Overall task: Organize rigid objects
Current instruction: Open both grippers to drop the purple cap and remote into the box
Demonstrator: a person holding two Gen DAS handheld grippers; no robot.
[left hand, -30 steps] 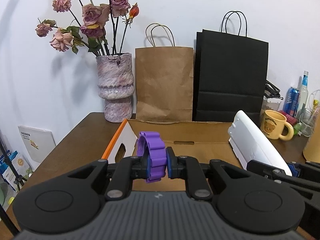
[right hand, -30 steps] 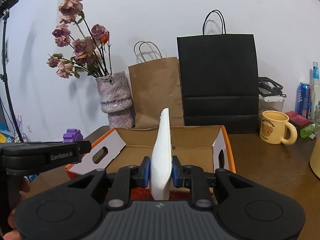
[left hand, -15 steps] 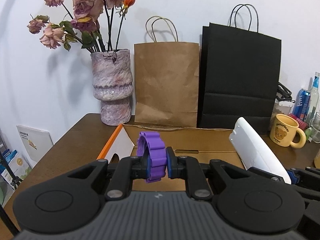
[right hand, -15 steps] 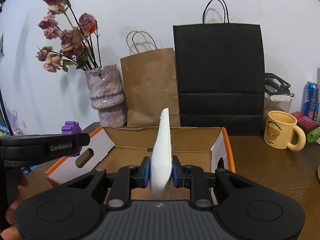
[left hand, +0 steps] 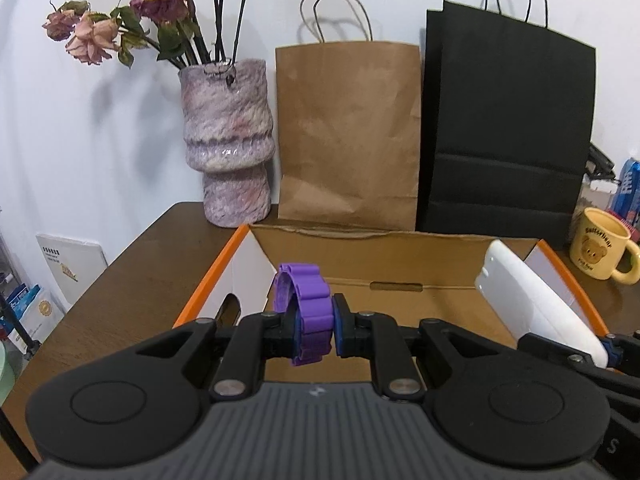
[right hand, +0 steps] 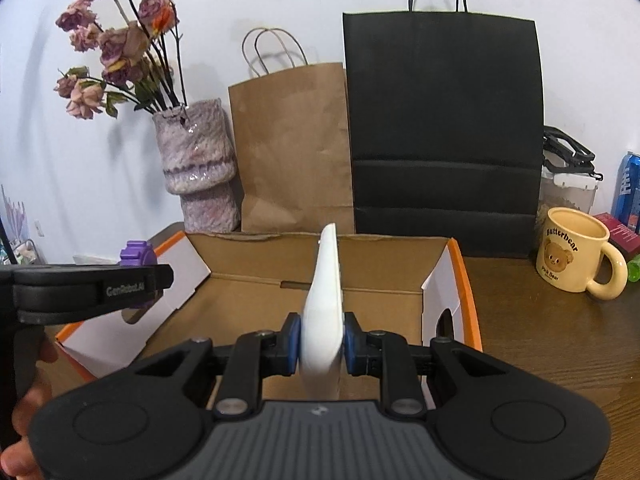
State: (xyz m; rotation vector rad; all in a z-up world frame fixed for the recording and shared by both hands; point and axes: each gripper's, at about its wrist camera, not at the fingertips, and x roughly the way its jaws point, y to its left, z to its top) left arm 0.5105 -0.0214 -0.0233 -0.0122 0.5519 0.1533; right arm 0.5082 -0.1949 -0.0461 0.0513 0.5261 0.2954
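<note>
A: In the left wrist view, what does the left gripper [left hand: 313, 328] hold?

B: Its jaws are clamped on a purple ribbed ring [left hand: 305, 312], raised over the near edge of the open cardboard box [left hand: 400, 264]. The white flat piece [left hand: 536, 304] slants over the box's right side.

A: And the right wrist view?

B: The right gripper [right hand: 322, 342] pinches that white flat piece [right hand: 326, 300] edge-on, jaws closed against both faces, above the box [right hand: 248, 292] floor. The left gripper [right hand: 92, 288] shows at the left with the ring [right hand: 137, 254]. A yellow bear mug [right hand: 572, 256] stands on the wooden table [right hand: 552, 340], right of the box.
</note>
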